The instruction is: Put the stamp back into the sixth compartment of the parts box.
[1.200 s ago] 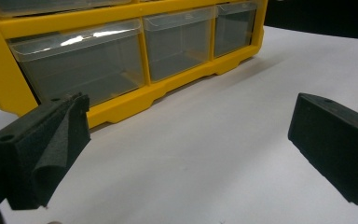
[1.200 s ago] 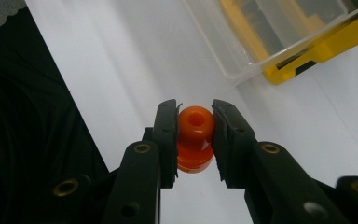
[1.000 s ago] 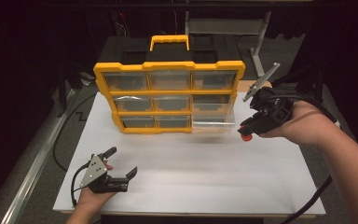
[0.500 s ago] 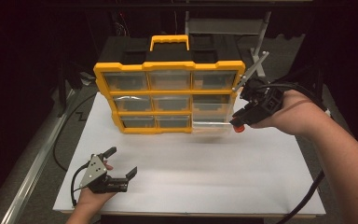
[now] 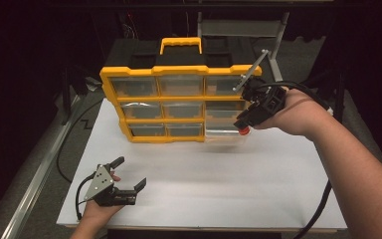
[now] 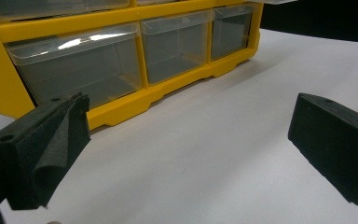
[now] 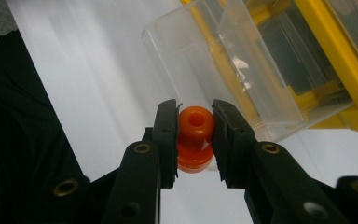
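Resting on white surface [image 5: 204,174] at near left, left tool [image 5: 128,182] spread, empty, likely parked. Yellow drawer organizer [image 5: 179,102] centre. Right tool [image 5: 242,128] pinching orange knob-shaped piece [image 7: 195,137] beside pulled-out clear drawer [image 7: 223,65], probably for dropping in.

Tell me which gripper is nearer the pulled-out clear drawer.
Right. The right gripper, shut on an orange piece, hangs just beside the pulled-out clear drawer. The left gripper rests open at the table's near left corner.
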A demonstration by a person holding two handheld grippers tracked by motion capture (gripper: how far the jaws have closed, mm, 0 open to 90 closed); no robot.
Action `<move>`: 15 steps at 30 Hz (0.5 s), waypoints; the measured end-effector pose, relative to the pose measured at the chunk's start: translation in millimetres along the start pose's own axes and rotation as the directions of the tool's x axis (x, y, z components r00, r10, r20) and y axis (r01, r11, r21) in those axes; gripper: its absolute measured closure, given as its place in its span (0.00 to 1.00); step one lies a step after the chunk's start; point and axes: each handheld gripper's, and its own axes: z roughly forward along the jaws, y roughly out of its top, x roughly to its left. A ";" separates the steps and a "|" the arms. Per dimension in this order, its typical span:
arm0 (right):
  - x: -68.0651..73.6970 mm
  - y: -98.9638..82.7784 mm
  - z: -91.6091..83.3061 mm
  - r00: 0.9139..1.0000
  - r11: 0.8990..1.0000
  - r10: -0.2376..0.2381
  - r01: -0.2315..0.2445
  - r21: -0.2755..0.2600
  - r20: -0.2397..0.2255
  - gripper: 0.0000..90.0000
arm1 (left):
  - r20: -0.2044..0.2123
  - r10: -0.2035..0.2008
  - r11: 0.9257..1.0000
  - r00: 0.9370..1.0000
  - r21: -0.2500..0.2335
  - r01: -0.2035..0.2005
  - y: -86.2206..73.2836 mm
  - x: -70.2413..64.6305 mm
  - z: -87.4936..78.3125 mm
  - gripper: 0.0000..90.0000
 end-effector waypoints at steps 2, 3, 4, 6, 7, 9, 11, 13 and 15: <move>-1.0 3.3 1.5 1.000 1.000 -0.002 0.002 -0.002 0.002 0.81 | 0.000 0.000 1.000 1.000 -0.001 0.000 0.0 0.1 0.0 0.01; -1.3 4.9 2.1 1.000 1.000 0.001 -0.001 0.000 0.004 0.81 | 0.001 0.000 1.000 1.000 -0.001 0.000 0.0 0.1 0.0 0.01; -1.7 6.5 3.0 1.000 1.000 0.000 0.000 -0.001 0.003 0.81 | 0.001 0.000 1.000 1.000 -0.001 0.000 0.0 0.0 -0.1 0.01; -2.3 9.9 4.2 1.000 1.000 0.001 -0.001 0.002 0.006 0.81 | 0.002 0.005 1.000 1.000 0.002 -0.005 0.1 0.3 -0.5 0.01; -2.3 11.6 4.8 1.000 1.000 0.002 -0.002 0.003 0.007 0.81 | 0.001 -0.001 1.000 1.000 -0.002 0.001 0.0 0.0 -0.3 0.01; -3.2 14.9 6.3 1.000 1.000 -0.003 0.003 -0.001 0.010 0.81 | 0.001 0.003 1.000 1.000 0.002 -0.003 0.1 0.2 -0.5 0.01; -4.4 17.9 7.9 1.000 1.000 -0.002 0.002 -0.003 0.011 0.81 | 0.003 0.005 1.000 1.000 0.000 -0.005 0.2 0.1 -0.5 0.01; -6.8 21.5 11.1 1.000 1.000 0.001 -0.001 -0.001 0.013 0.81 | 0.005 0.007 1.000 1.000 0.002 -0.007 0.3 0.4 -0.8 0.01; -7.6 22.5 12.2 1.000 1.000 0.004 -0.004 0.000 0.017 0.81 | 0.005 0.000 1.000 1.000 -0.002 0.000 0.3 0.3 -0.9 0.01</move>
